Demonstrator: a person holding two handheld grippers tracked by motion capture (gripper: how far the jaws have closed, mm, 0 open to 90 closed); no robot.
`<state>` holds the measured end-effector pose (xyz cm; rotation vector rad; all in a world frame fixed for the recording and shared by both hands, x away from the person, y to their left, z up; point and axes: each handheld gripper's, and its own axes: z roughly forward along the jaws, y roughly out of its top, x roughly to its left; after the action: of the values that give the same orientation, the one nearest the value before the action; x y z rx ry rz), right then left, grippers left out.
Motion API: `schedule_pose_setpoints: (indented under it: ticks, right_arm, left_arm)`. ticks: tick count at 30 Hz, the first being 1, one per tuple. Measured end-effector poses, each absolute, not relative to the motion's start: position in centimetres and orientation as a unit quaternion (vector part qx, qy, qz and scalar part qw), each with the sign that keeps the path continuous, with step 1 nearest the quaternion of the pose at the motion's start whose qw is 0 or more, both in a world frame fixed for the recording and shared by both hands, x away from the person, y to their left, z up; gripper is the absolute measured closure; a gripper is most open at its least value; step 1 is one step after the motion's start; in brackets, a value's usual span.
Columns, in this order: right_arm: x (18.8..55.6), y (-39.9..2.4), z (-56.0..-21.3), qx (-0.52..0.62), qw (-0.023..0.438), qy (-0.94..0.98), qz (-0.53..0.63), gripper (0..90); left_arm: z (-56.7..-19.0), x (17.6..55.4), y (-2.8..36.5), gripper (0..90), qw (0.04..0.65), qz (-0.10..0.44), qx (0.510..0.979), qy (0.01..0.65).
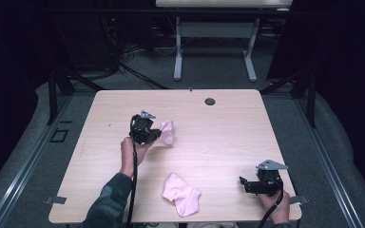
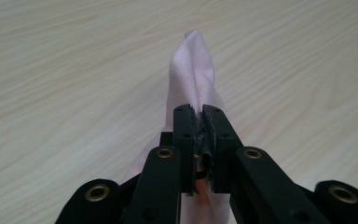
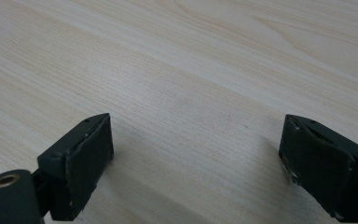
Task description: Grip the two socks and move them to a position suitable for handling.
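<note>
A dark room with black drapes surrounded a pale wooden table (image 1: 218, 123), a second desk (image 1: 218, 28) standing beyond it. Near the front edge lay a pink sock (image 1: 181, 194), flat and well apart from both tools. Its mate, a second pink sock (image 2: 192, 79), was pinched between the closed jaws of the left gripper (image 1: 158, 136) at mid-table. The right gripper (image 1: 244, 183) sat at the front right corner, jaws wide apart over bare wood. The step appeared to be gathering the pair; next, probably, the held sock had to travel to the loose one.
</note>
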<state>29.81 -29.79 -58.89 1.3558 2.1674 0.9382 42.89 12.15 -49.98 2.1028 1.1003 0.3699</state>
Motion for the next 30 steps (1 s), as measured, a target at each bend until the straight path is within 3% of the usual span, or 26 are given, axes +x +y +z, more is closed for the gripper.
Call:
schedule_pose_setpoints:
  ticks: [13,30]
  right_arm:
    - [29.8,-29.8,-58.9,0.487,0.208,0.778,0.337,9.3]
    - [29.8,-29.8,-58.9,0.488,0.208,0.778,0.336,9.3]
  left_arm:
    - [-49.7,38.4,8.4,84.3,0.408,0.055,0.838,0.359]
    - [-54.9,38.1,6.4,83.2,0.341,0.021,0.868,0.36]
